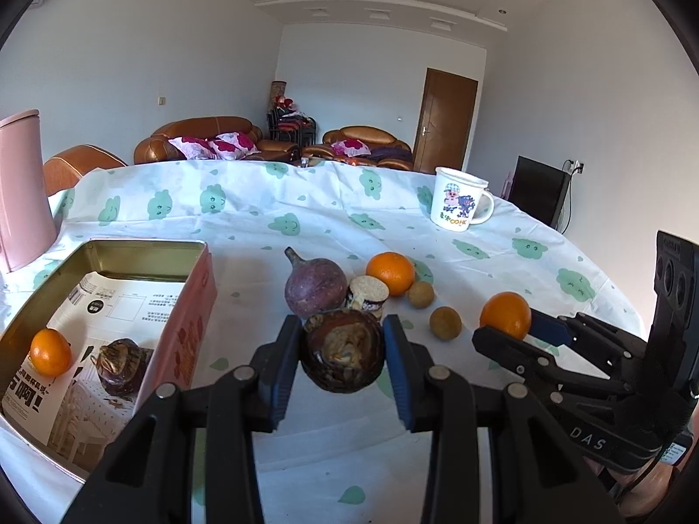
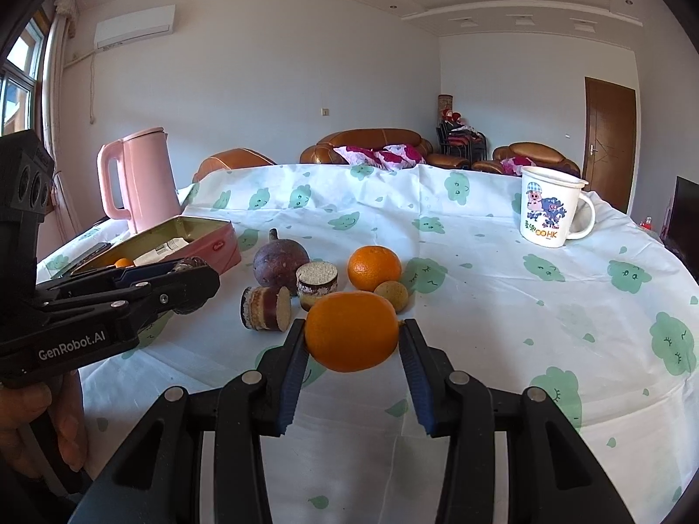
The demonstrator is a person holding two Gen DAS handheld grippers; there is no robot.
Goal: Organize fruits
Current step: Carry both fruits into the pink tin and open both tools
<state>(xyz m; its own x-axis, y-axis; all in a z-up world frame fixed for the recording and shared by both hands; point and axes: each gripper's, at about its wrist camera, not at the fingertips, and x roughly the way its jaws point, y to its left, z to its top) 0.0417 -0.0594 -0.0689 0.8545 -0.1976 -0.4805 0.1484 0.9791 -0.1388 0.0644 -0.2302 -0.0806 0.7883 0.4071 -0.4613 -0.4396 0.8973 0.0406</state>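
Step in hand, by my read: both grippers loaded w/ fruit, carry-to-tin phase. The tin (image 1: 198, 288) sits on the surface (image 1: 306, 458) to the left, open, already holding one small orange (image 1: 50, 351) and a dark chestnut (image 1: 120, 371) on its paper liner.

Left gripper (image 1: 342, 351): fingers (image 1: 284, 367) spread moderately, pinching a brown chestnut (image 1: 343, 356) on both sides, cut/pale face toward the cam. Seems lifted off the cloth, but can't be sure.

Right gripper (image 2: 351, 336): fingers (image 2: 295, 362) about as wide, clamped on an orange (image 2: 351, 332) at its left and right flanks, fruit just past the tips' midpoint. In the left view it holds that orange right of the pile.

Still loose on the surface: purple fruit (image 1: 314, 288), a cut cane piece (image 1: 367, 294), a 2nd cane piece (image 2: 266, 308) lying on its side, another orange (image 1: 390, 273), two small tan fruits (image 1: 445, 323) (image 1: 420, 294). Mug (image 1: 458, 203) and pink kettle (image 2: 140, 179) stand well apart, not involved.

Next move, likely: swing left gripper over the tin's open area, lower past the rim, then spread fingers. Right one follows; needs to clear the tin wall and not drop onto what's inside. Round fruit may roll on release, so let go low.
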